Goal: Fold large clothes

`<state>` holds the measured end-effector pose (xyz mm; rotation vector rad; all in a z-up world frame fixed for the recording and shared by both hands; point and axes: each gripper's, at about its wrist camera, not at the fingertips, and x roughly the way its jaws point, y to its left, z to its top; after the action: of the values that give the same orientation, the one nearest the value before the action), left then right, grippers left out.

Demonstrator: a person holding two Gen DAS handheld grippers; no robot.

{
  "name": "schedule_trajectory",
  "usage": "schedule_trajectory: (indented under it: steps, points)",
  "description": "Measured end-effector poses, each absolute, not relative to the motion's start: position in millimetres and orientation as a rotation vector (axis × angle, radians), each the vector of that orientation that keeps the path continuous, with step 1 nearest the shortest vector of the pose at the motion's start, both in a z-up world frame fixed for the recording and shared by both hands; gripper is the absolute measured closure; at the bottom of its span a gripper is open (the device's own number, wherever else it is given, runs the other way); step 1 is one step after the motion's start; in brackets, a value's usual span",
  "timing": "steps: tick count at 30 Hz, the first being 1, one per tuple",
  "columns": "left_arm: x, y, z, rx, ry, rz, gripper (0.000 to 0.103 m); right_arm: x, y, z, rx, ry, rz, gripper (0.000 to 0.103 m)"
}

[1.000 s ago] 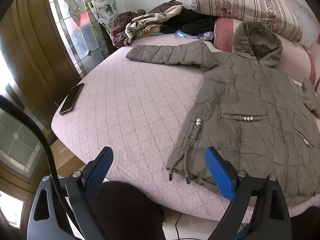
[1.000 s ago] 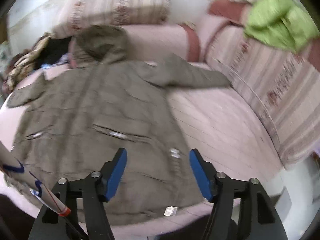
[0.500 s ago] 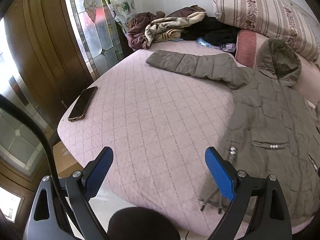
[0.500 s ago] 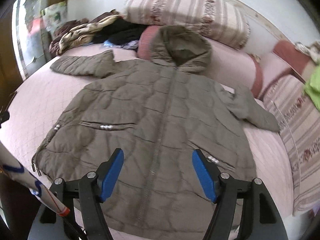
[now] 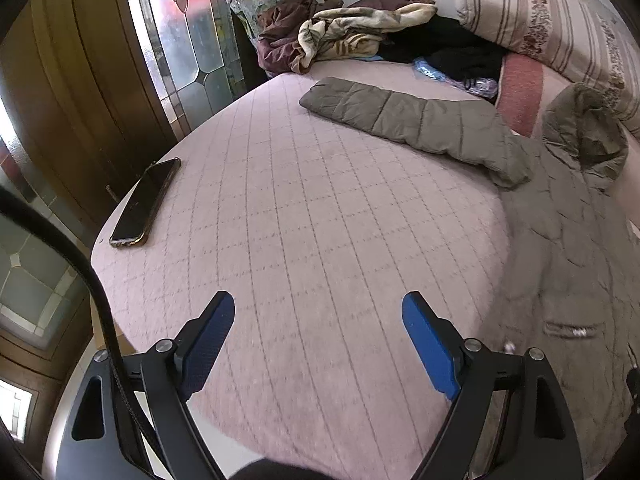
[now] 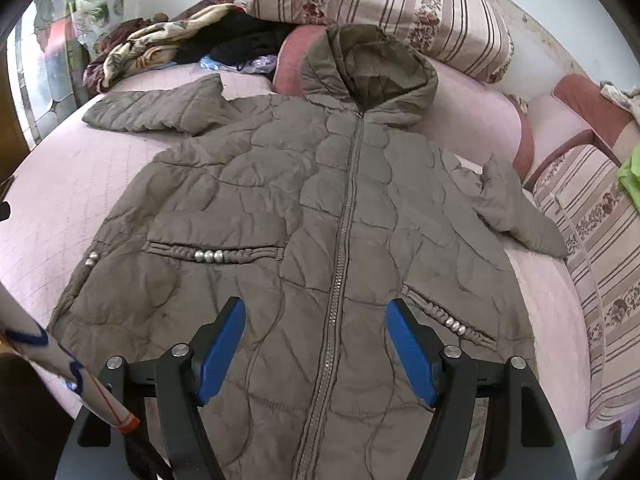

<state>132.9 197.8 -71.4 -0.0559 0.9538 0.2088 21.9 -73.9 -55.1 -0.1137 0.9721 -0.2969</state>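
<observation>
One quilted, hooded coat (image 6: 320, 208) in grey-brown lies front up and zipped on the pink quilted bed (image 5: 304, 208), hood toward the pillows, both sleeves spread out to the sides. Two pocket slits show on its front, each trimmed with a row of silver beads. In the left wrist view only the coat's one outstretched sleeve (image 5: 408, 120), the hood and one side of the body are visible, at the right of the frame.

The left gripper (image 5: 318, 340) hangs over bare bedspread beside the coat; its jaws have just been closing a little, yet they stand wide apart with nothing between them. The right gripper (image 6: 316, 344) is over the coat's lower front, its jaws spread either side of the zip line, the pads not pressing on the fabric.

One dark phone (image 5: 144, 204) lies near the bed's edge. One heap of crumpled clothes (image 5: 340, 36) sits at the far corner. One long striped bolster (image 6: 380, 12) rests behind the hood
</observation>
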Motion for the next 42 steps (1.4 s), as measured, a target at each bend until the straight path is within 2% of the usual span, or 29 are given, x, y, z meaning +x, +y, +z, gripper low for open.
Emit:
schedule_trajectory:
  steps: [7,15,22,29,33,35,36,37,39,42]
  points:
    - [193.9,216.7,-86.7,-0.152,0.978,0.220,0.018,36.3,-88.1,-70.0,-0.056,0.989,-0.311,0.026]
    - [305.7,250.9,-111.1,-0.370,0.999,0.165,0.018,44.9,-104.8,-87.5,-0.007,1.005,-0.323,0.026]
    - [400.1,278.5,-154.9,-0.709,1.047,0.080,0.018,52.9,-127.0,-105.6,0.029,1.036,-0.350,0.026]
    - [460.0,278.0,-160.1,-0.818,0.966,0.063,0.018,61.4,-141.0,-116.2,0.043,1.041,-0.356,0.021]
    - [482.2,267.0,-158.2,-0.767,0.959,0.118,0.019,66.1,-138.9,-120.7,0.006,1.036,-0.360,0.019]
    - [485.0,256.7,-153.8,-0.681,0.977,0.174,0.044,66.8,-139.2,-124.1,-0.001,1.034,-0.360,0.018]
    - [484.6,254.4,-152.7,-0.644,0.993,0.194,0.070,66.5,-139.7,-125.2,0.003,1.033,-0.360,0.017]
    - [485.2,249.8,-151.5,-0.612,1.019,0.201,0.083,66.2,-140.7,-126.3,0.010,1.030,-0.360,0.017]
    - [480.2,240.8,-142.7,-0.601,1.030,0.174,0.091,65.5,-142.0,-127.0,0.020,1.024,-0.358,0.017]
    - [468.5,221.0,-118.5,-0.571,1.011,0.111,0.094,62.3,-142.9,-120.5,0.036,1.011,-0.348,0.019]
